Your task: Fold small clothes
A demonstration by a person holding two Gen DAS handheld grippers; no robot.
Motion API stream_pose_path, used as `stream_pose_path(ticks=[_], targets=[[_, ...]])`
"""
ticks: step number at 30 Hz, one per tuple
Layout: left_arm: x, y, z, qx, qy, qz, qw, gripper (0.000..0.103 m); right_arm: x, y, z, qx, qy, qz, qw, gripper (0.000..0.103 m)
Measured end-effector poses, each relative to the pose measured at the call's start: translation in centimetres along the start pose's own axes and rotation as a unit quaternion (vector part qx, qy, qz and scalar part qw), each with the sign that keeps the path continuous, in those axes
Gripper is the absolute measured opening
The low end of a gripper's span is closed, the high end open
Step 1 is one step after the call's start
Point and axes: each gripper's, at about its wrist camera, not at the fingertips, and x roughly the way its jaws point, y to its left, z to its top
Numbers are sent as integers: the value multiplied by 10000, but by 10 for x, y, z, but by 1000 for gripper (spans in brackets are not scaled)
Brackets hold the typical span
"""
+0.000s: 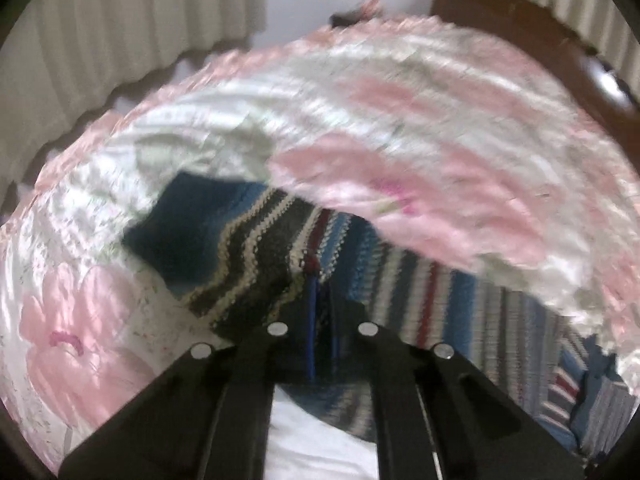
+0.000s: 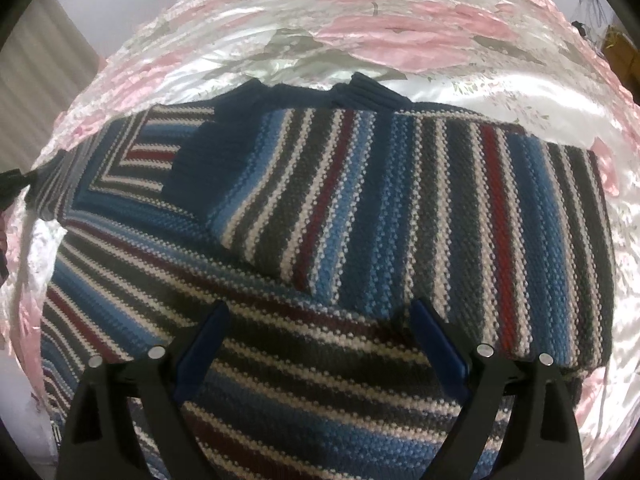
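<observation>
A knitted sweater (image 2: 360, 200) with blue, grey, white and red stripes lies spread on a pink and white satin bedspread (image 2: 400, 20). One sleeve is folded across its body, and the sleeve's navy cuff (image 2: 192, 152) points toward the collar (image 2: 360, 92). My right gripper (image 2: 320, 320) hovers open just above the sweater's lower part, its blue pads (image 2: 204, 340) wide apart. In the blurred left wrist view my left gripper (image 1: 322, 304) is shut on a lifted fold of the sweater (image 1: 256, 248), near a navy cuff (image 1: 176, 232).
The bedspread (image 1: 400, 120) covers the whole bed. A beige curtain (image 1: 120, 20) hangs beyond the bed's far edge, and a brown wooden headboard (image 1: 520, 32) stands at the upper right. A dark object (image 2: 8, 188) touches the sweater's left corner.
</observation>
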Motion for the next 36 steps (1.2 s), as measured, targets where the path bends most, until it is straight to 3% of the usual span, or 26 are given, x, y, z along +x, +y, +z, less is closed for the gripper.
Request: stream_pose_path(ticks=[7,15,22,26,29,33,36], targets=[[-49,-70,-11,495,-486,-857,9939,4,-14,-15,-12,79,-53,-12,10000,93],[-78,-176,-54,1115,-397,-1791,9767,4,-27,-42,-21,264,-165,-21,9995,93],[-86,-240,-108,1277,-279,-2508,9592,4,-28,-53,-26,324,-195,-8,9993,93],[-74,-268,-147,1477,58,-2681,9520,4,-25,-55,-30,350,-145,15,9993,93],[-53,-283,-179,1731,570,-2644,9470,5,-22,-54,-31,304,-83,-5,9995,93],[-36,-284,-201,2043,953,-2465,9426,21,-17,-53,-31,285,18,-64,9996,93],[-29,-275,-210,2203,1315,-2500,9336,29,-13,-51,-30,264,85,-117,9995,93]])
